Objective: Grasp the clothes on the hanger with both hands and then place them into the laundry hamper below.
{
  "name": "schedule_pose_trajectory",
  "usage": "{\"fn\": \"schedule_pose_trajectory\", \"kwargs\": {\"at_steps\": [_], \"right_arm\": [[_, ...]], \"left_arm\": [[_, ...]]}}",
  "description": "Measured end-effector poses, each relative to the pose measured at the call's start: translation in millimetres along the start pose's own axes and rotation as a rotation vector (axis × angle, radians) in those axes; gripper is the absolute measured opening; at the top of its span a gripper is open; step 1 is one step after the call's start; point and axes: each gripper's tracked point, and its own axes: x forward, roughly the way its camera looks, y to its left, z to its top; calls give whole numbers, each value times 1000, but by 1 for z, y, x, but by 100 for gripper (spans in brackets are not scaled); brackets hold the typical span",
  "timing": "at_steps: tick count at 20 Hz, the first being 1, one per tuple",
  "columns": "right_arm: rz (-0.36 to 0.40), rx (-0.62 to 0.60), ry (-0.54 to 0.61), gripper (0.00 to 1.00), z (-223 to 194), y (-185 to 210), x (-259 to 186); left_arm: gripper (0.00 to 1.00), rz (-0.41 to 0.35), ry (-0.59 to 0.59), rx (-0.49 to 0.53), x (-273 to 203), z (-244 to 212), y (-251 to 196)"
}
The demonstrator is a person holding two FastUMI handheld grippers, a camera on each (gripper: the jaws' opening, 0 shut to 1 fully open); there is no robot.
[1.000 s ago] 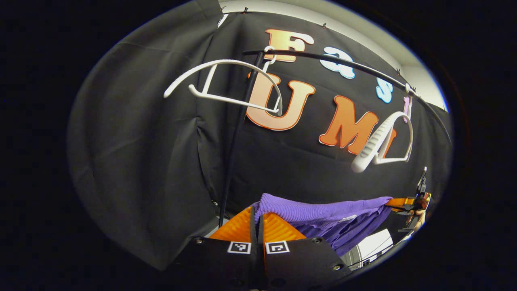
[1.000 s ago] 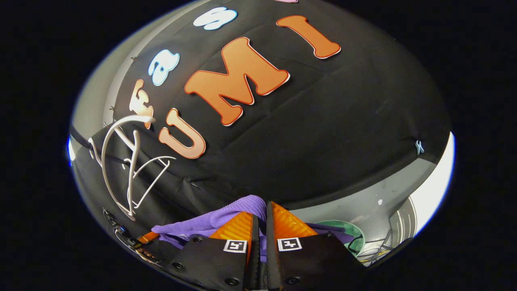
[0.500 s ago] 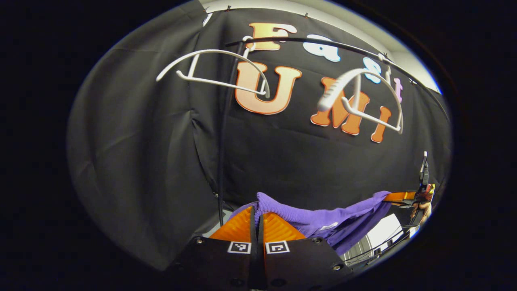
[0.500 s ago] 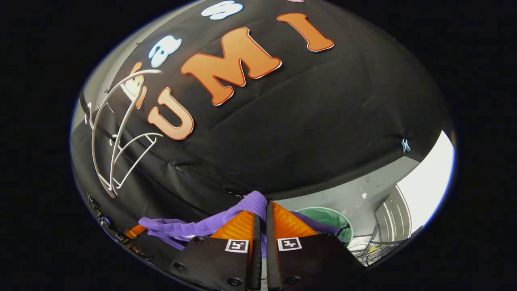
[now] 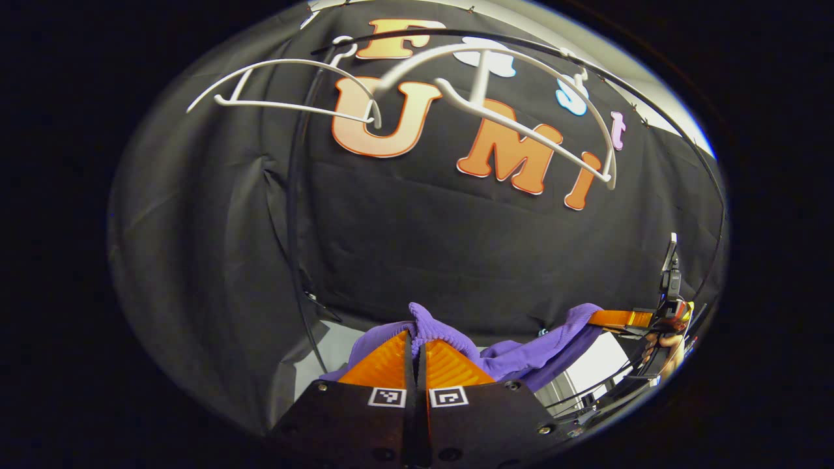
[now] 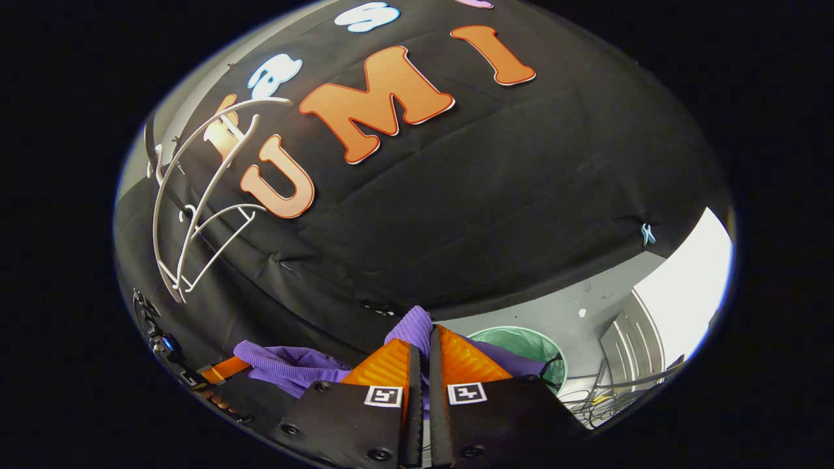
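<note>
Left claw [image 5: 415,339]: fingers pressed together on a fold of the purple garment [image 5: 521,352].
Right claw [image 6: 423,339]: clamped on the garment's other end; seen also at the far right of the left gripper view [image 5: 606,318].
Garment: stretched between both claws, off the white hangers [image 5: 495,111].
Hangers: empty, hooked on the black rail [image 5: 651,114].
Hamper [image 6: 521,345]: green, on the floor just beyond the right claw.
</note>
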Motion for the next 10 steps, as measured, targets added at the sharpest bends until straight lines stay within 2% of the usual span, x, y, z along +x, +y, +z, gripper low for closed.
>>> {"fn": "schedule_pose_trajectory", "kwargs": {"at_steps": [10], "right_arm": [[-56, -24, 0, 12, -12, -23, -15]], "left_arm": [[0, -165, 97, 46, 67, -21, -112]]}}
